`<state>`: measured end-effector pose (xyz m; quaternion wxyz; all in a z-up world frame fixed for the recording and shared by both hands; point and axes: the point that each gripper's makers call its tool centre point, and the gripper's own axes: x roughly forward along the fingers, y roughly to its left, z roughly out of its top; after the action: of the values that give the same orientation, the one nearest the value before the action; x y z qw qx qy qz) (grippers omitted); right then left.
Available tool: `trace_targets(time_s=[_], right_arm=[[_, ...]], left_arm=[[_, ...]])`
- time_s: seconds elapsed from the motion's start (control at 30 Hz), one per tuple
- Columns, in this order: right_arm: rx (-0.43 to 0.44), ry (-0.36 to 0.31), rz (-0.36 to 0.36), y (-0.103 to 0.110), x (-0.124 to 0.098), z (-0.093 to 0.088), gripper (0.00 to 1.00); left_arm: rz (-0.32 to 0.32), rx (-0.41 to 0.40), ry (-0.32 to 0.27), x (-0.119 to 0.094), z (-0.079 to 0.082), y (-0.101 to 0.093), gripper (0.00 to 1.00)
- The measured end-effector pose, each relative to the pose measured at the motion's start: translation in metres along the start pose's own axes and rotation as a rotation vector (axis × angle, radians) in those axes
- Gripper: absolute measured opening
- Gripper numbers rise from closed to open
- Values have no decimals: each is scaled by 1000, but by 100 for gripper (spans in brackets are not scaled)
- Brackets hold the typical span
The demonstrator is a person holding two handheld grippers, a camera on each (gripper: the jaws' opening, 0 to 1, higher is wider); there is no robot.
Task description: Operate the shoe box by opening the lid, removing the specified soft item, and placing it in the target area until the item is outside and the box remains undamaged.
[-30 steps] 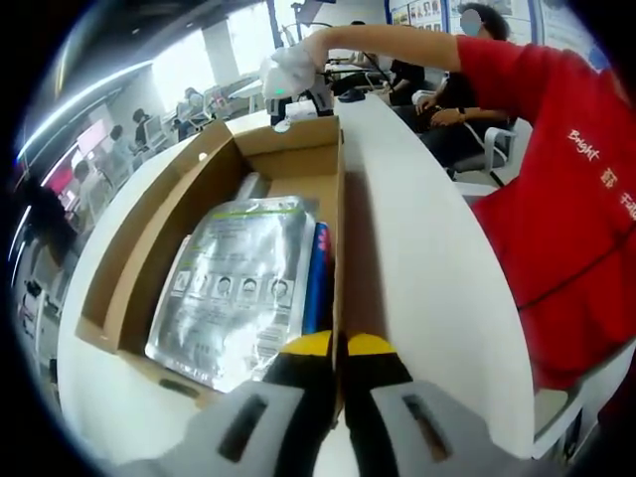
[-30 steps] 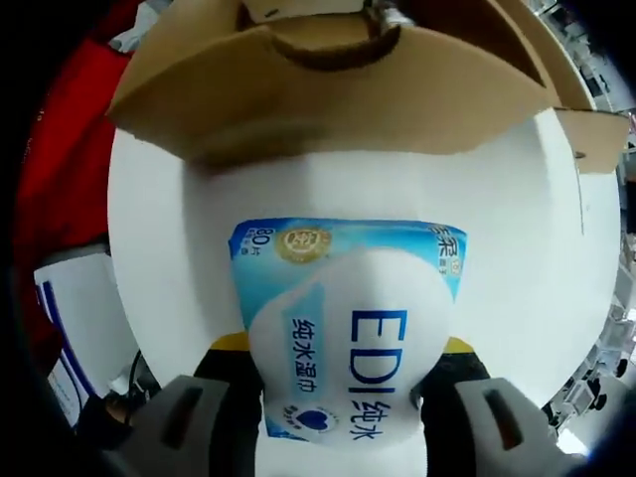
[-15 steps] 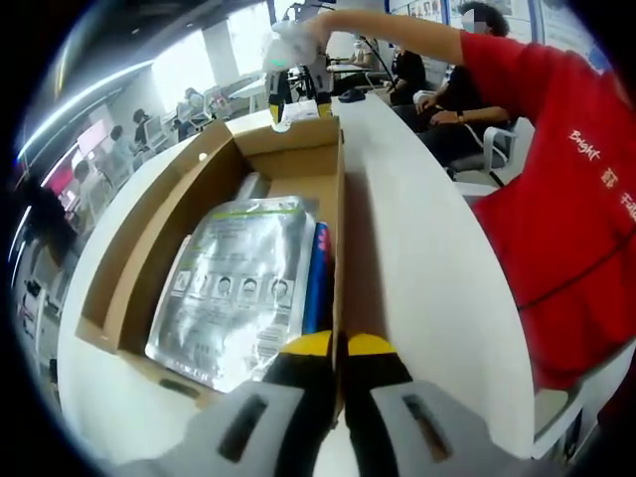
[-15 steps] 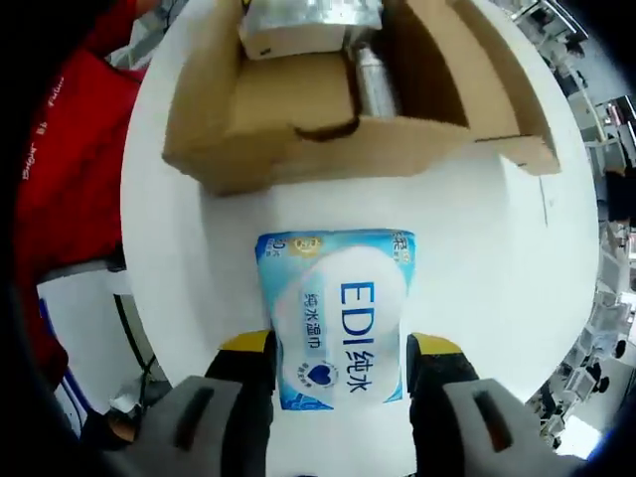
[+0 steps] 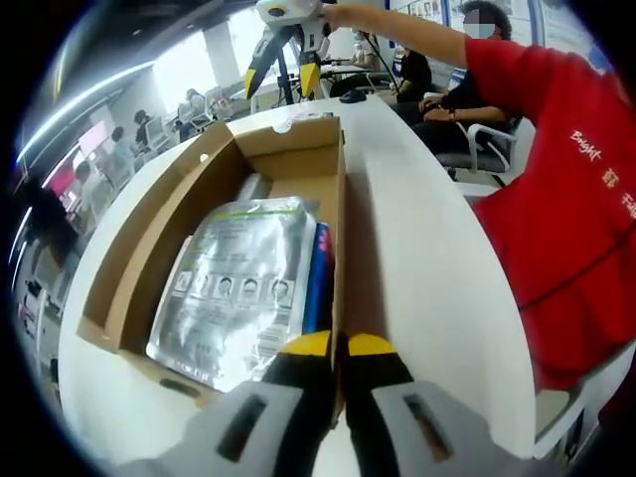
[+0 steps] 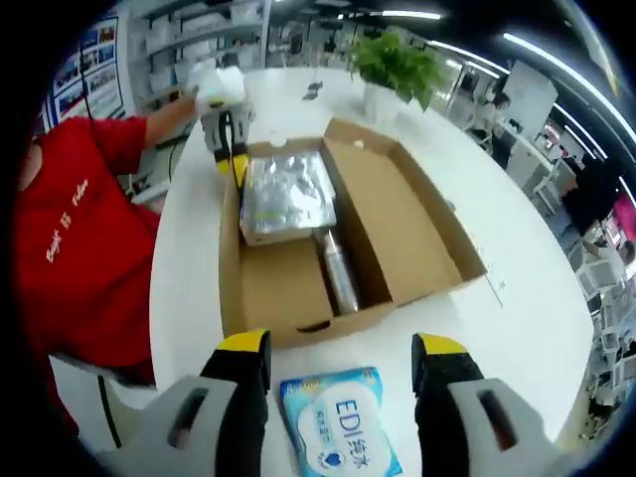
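Note:
The brown shoe box (image 5: 298,164) lies open on the white table, its lid (image 6: 412,214) folded out flat beside it. Inside rest a silver foil pack (image 5: 234,288) and a silver tube (image 6: 338,268). My left gripper (image 5: 339,348) is shut on the box's side wall at one end; in the right gripper view the left gripper (image 6: 225,119) grips the far end. The blue-and-white wet wipes pack (image 6: 341,429) lies on the table outside the box. My right gripper (image 6: 341,350) hangs open above the pack, touching nothing. The right gripper (image 5: 288,45) is high over the box's far end.
A person in a red shirt (image 5: 561,189) stands along the table's side. A potted plant (image 6: 393,65) sits at the table's far end. A blue item (image 5: 317,278) is wedged beside the foil pack. The table edge (image 6: 174,397) runs close by.
My right gripper has opened, let go of the wipes pack and risen well above the table; the pack stays on the table by the box. The left gripper has kept its hold.

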<state>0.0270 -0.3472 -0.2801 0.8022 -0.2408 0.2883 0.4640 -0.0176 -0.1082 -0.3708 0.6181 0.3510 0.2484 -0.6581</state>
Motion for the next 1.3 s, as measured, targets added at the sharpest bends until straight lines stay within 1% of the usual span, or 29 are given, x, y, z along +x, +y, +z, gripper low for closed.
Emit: trace_targets(time_s=[0.03, 0.07, 0.1, 0.13, 0.2, 0.23, 0.27, 0.3, 0.33, 0.37, 0.4, 0.43, 0.5, 0.53, 0.57, 0.63, 0.67, 0.7, 0.73, 0.8, 0.83, 0.87, 0.93, 0.97, 1.07, 1.17, 1.23, 1.27, 1.3], right_arm=[[37, -50, 7, 2, 2, 7, 60], [96, -122, 28, 9, 3, 17, 62], [113, -152, 34, 11, 4, 20, 64], [140, -255, 42, 15, 4, 35, 63], [212, -315, 80, 25, 6, 44, 62], [218, -335, 88, 27, 6, 46, 61], [243, -381, 102, 30, 7, 54, 61], [269, -395, 104, 30, 8, 55, 61], [316, -443, 138, 36, 9, 64, 60], [358, -452, 161, 39, 11, 66, 57], [378, -442, 147, 38, 12, 66, 54], [390, -487, 140, 35, 14, 72, 52], [474, -502, 158, 33, 16, 75, 54], [485, -538, 189, 36, 14, 82, 58], [498, -546, 187, 35, 14, 83, 60], [557, -523, 176, 33, 19, 80, 57], [585, -503, 169, 31, 22, 76, 55], [629, -448, 170, 33, 30, 68, 55], [636, -463, 184, 34, 33, 69, 57], [715, -432, 194, 36, 39, 64, 56], [742, -446, 194, 36, 41, 66, 56], [788, -411, 194, 37, 47, 61, 56], [818, -397, 204, 38, 52, 58, 56], [850, -358, 211, 40, 56, 52, 56], [821, -353, 217, 42, 62, 51, 56], [822, -349, 220, 44, 64, 50, 56], [835, -346, 228, 45, 66, 49, 56], [871, -351, 251, 48, 67, 51, 56], [878, -344, 255, 50, 68, 51, 56]], left_arm=[[0, 0, 1, 0, 0, 0, 2], [-1, -1, 2, 0, 1, 0, 2], [-2, -2, 2, 0, 0, 0, 2], [-2, -2, 2, 0, 0, 0, 2], [-2, -2, 0, 0, 1, 0, 2], [-1, -3, -1, 0, 1, 0, 2], [-1, -2, -1, 0, 1, 0, 2], [-1, -2, -1, 0, 1, 0, 2], [0, -1, -2, 0, 1, 0, 2], [1, 1, -3, 0, 1, 0, 2], [1, 1, -4, 0, 2, 0, 2], [2, 3, -5, 0, 2, 0, 2], [2, 2, -5, 0, 2, 0, 2], [2, 2, -4, 0, 2, 0, 2], [2, 3, -5, 0, 2, 0, 2], [3, 3, -6, 0, 3, 0, 2], [3, 3, -6, 0, 3, 0, 2], [3, 2, -6, 0, 3, 0, 2], [2, 1, -5, 0, 3, 0, 2], [3, 2, -5, 0, 3, 0, 2], [3, 2, -6, 0, 3, 0, 2], [4, 3, -6, 0, 2, 0, 2], [5, 3, -6, 0, 2, 1, 2], [6, 3, -7, 0, 2, 1, 2], [7, 4, -8, 0, 1, 2, 2], [7, 3, -8, 0, 1, 1, 2], [6, 3, -7, 0, 1, 1, 2], [6, 4, -7, 0, 1, 1, 2], [5, 4, -8, 0, 1, 2, 2]])
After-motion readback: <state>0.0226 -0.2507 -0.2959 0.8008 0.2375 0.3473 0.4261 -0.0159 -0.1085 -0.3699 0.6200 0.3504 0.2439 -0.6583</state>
